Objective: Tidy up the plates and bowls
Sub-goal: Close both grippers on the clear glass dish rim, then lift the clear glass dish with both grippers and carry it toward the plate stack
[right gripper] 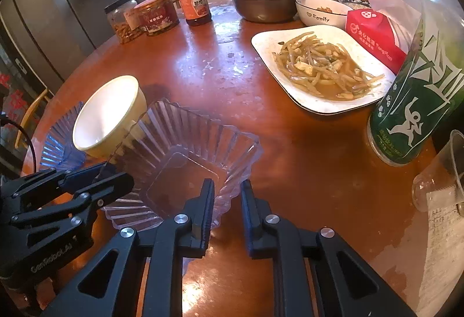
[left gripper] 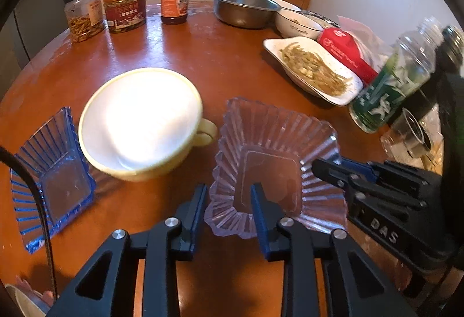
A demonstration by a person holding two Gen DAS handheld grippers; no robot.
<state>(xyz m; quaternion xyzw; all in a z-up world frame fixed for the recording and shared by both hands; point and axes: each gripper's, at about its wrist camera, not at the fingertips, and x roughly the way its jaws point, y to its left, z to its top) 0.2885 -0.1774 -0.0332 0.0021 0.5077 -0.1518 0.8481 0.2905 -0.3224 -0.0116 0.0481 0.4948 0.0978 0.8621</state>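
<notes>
Jaws on both tools were nearly closed, each pair astride the rim of the same clear fluted dish (left gripper: 275, 143). The left gripper (left gripper: 229, 201) had one finger outside the near wall and one inside. The right gripper (right gripper: 226, 201) pinched the near right corner, and in the left wrist view it looked clamped there. Whether the left pads truly pressed was harder to read, though they seemed to.

That dish rested on the round brown table (left gripper: 203, 50), close in front of both hands, with the left tool on its near-left edge and the right tool on its right. It looked about as wide as it was deep, so no long axis stood out.

Just left of it, nearly touching, stood a cream bowl with a handle (left gripper: 139, 119). Beyond that again lay a blue fluted dish (left gripper: 55, 166) of the same shape.

If the clear dish was meant to nest with the blue one, the way ran leftward, on the left hand's side. The cream bowl sat squarely in that path, so the dish would likely need lifting over it.
</notes>
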